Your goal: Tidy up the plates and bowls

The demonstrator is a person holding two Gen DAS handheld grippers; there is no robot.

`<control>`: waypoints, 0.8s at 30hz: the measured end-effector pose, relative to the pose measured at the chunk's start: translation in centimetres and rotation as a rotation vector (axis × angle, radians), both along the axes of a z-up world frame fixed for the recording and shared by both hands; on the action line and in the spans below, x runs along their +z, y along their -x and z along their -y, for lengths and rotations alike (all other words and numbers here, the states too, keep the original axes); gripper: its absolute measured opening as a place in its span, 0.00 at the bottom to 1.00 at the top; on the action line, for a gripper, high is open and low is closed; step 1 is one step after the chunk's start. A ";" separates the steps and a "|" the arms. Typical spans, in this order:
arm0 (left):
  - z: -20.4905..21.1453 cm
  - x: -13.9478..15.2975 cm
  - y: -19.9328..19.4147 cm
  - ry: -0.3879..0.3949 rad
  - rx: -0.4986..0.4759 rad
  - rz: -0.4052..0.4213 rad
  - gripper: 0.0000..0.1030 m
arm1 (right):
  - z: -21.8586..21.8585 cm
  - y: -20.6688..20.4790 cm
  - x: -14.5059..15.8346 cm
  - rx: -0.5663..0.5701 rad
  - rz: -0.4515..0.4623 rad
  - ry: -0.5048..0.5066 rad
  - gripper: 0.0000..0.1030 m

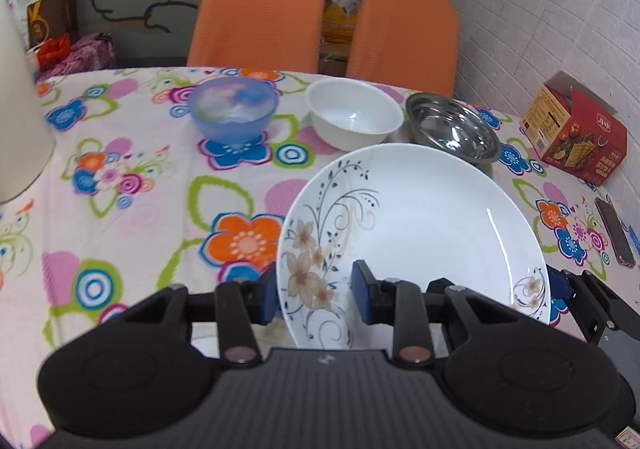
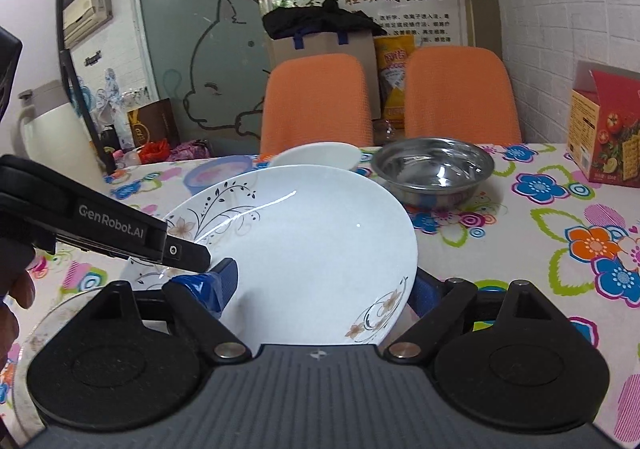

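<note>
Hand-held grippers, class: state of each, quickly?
Left hand-held gripper: shut on the floral plate rim.
Right hand-held gripper: jaws around the plate's edge; grip unclear.

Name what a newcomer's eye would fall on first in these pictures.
A white plate with a flower pattern fills the foreground, gripped at its rim by the left gripper. Behind it, three bowls line the flowery tablecloth: blue bowl, white bowl, steel bowl.

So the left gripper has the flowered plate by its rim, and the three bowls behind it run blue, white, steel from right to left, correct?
Not quite: the order is reversed. In the left wrist view the blue bowl is leftmost, the white bowl is in the middle and the steel bowl is rightmost. The left gripper does hold the flowered plate by its rim.
</note>
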State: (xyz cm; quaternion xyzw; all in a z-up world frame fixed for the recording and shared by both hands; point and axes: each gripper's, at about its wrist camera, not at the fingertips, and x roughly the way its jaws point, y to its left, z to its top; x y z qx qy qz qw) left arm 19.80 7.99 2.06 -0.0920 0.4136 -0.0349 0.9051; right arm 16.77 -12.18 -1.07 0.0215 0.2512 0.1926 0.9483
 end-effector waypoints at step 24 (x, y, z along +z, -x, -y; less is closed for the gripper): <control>-8.3 -2.6 11.7 -0.031 0.161 0.018 0.29 | -8.9 8.0 -2.1 0.189 -0.040 0.037 0.73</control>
